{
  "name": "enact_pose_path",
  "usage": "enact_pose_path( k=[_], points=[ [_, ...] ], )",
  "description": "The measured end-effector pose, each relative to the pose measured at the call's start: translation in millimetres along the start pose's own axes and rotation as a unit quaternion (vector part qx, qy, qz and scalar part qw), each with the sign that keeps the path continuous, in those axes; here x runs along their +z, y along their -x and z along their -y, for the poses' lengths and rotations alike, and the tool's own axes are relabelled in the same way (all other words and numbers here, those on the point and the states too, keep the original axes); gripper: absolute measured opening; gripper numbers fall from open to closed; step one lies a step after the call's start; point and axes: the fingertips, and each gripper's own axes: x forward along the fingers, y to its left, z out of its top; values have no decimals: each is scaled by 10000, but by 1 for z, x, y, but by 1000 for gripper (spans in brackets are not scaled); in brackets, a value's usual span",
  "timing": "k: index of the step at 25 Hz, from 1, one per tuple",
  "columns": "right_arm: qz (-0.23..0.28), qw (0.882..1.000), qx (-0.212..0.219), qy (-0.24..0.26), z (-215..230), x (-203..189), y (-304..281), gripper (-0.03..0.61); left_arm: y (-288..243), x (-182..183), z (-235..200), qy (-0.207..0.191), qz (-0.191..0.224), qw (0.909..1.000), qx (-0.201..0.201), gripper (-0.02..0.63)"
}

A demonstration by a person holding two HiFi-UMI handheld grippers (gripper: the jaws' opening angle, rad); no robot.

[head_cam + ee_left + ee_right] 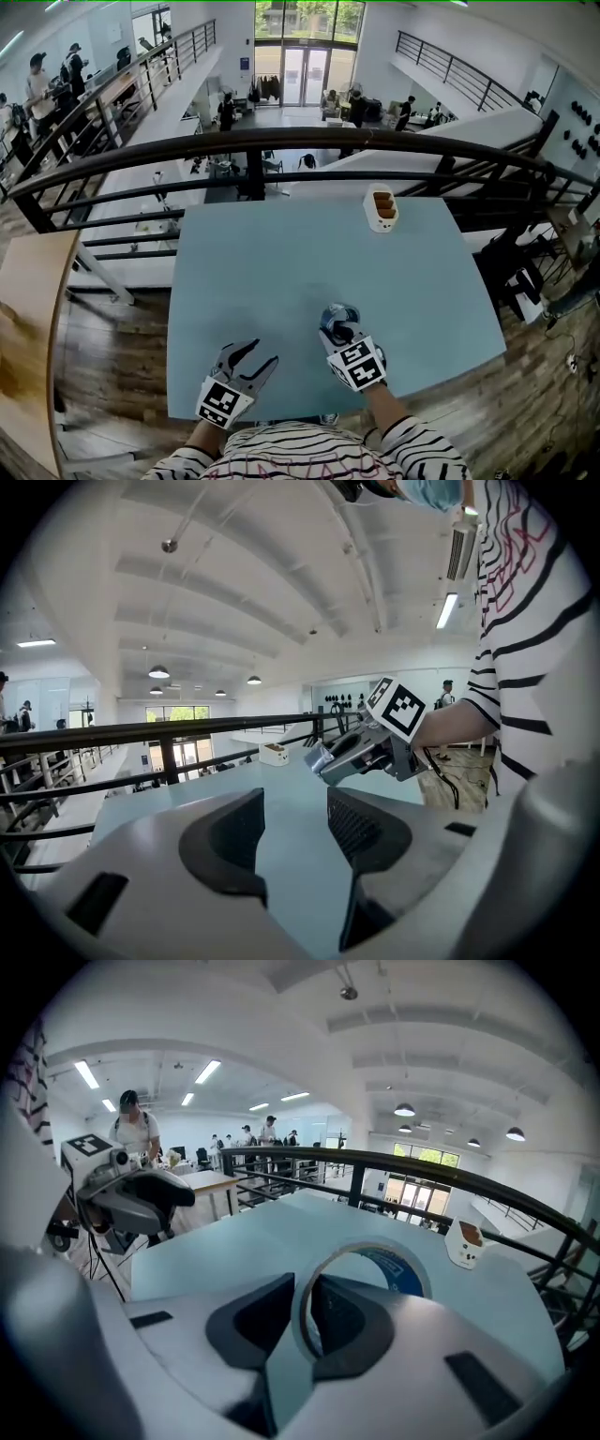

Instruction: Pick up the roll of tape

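Note:
My right gripper (302,1321) is shut on the roll of tape (375,1262), a clear ring with a blue inner core, and holds it upright above the pale blue table (309,272). In the head view the roll of tape (339,317) pokes out ahead of the right gripper (339,330), near the table's front edge. My left gripper (251,354) rests low at the front left, its jaws open with nothing between them. The left gripper view shows its own open left gripper (295,832) and the right gripper (323,761) lifted over the table.
A small white box with brown contents (381,207) stands near the table's far edge. A dark metal railing (281,141) runs just behind the table, with an atrium drop beyond. A wooden surface (23,309) lies at the left.

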Motion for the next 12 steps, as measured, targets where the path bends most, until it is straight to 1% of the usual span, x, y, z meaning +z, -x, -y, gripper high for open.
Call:
enact_pose_path(
  k=[7, 9, 12],
  points=[
    [610, 9960, -428, -486, -2, 10, 46, 71, -8, 5, 4, -89, 91, 9992, -367, 189],
    [754, 9938, -544, -609, -3, 11, 58, 70, -10, 5, 4, -126, 106, 9990, -406, 189],
    [961, 9898, -677, -809, -3, 11, 74, 70, -13, 10, 4, -66, 178, 9989, -436, 187]
  ],
)
